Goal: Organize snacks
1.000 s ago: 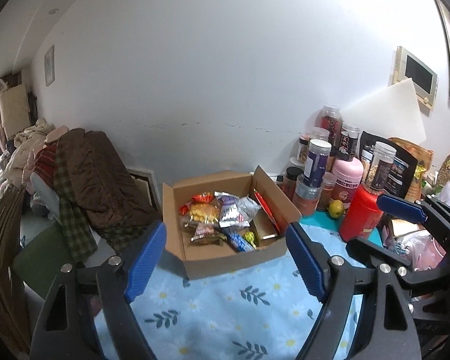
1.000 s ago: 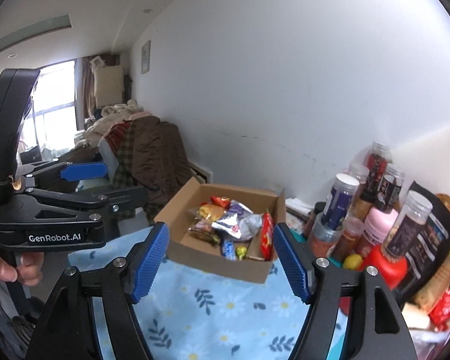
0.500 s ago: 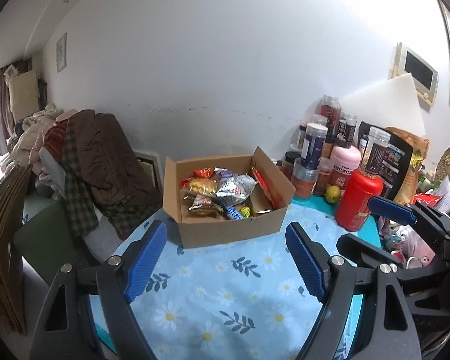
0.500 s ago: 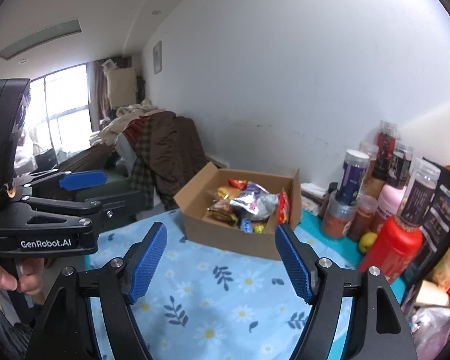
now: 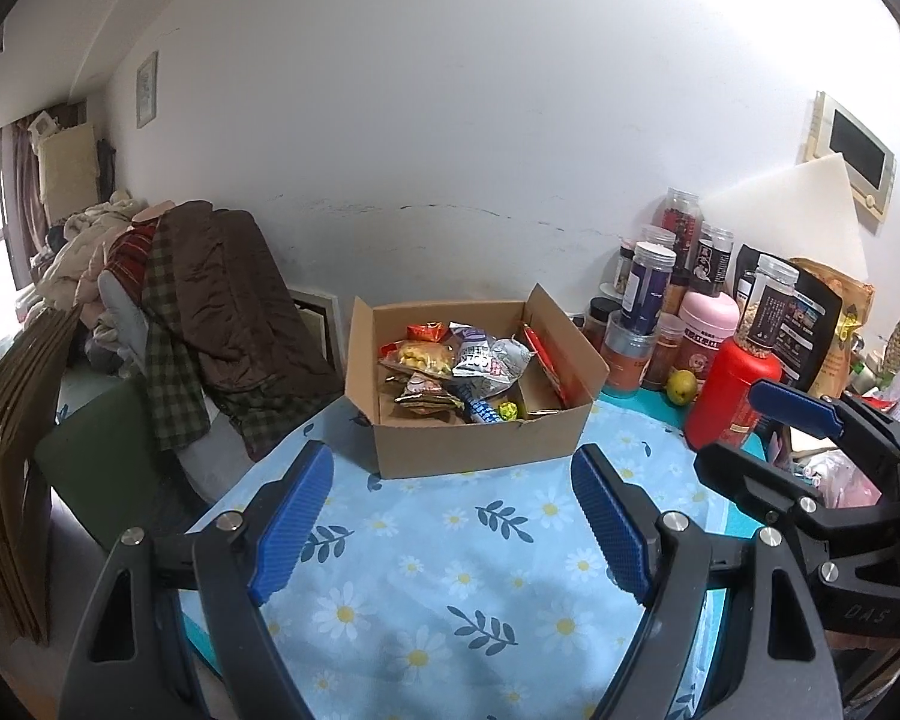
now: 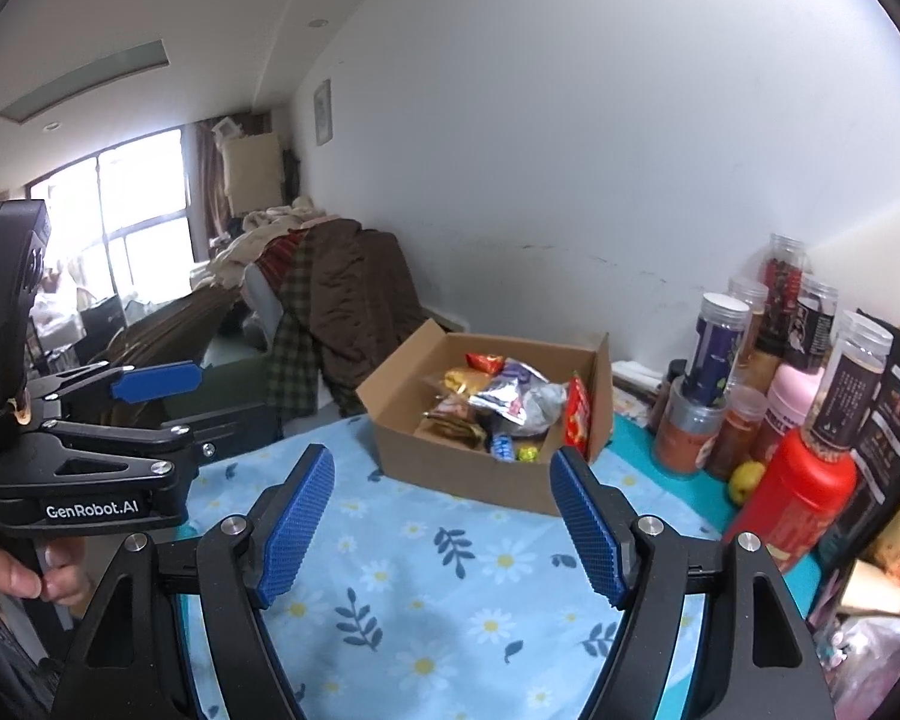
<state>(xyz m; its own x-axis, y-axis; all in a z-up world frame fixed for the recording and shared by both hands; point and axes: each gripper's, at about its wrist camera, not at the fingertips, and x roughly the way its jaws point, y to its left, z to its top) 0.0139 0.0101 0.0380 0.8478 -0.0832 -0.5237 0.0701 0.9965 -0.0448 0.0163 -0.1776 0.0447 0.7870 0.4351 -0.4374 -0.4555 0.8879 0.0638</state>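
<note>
An open cardboard box stands on the blue daisy-print tablecloth. Inside it lie several snack packets: a yellow crisps bag, a silver packet, a red packet against the right wall. My left gripper is open and empty, a short way in front of the box. My right gripper is also open and empty, in front of the box. In the right wrist view the left gripper's body shows at the left, held by a hand.
Jars and bottles, a red canister, a lemon and dark bags crowd the table's right side. A chair piled with clothes stands left of the table by the wall.
Both grippers have drawn back from the box and sunk a little, so more tablecloth shows in front of it. Both stay open and empty.
</note>
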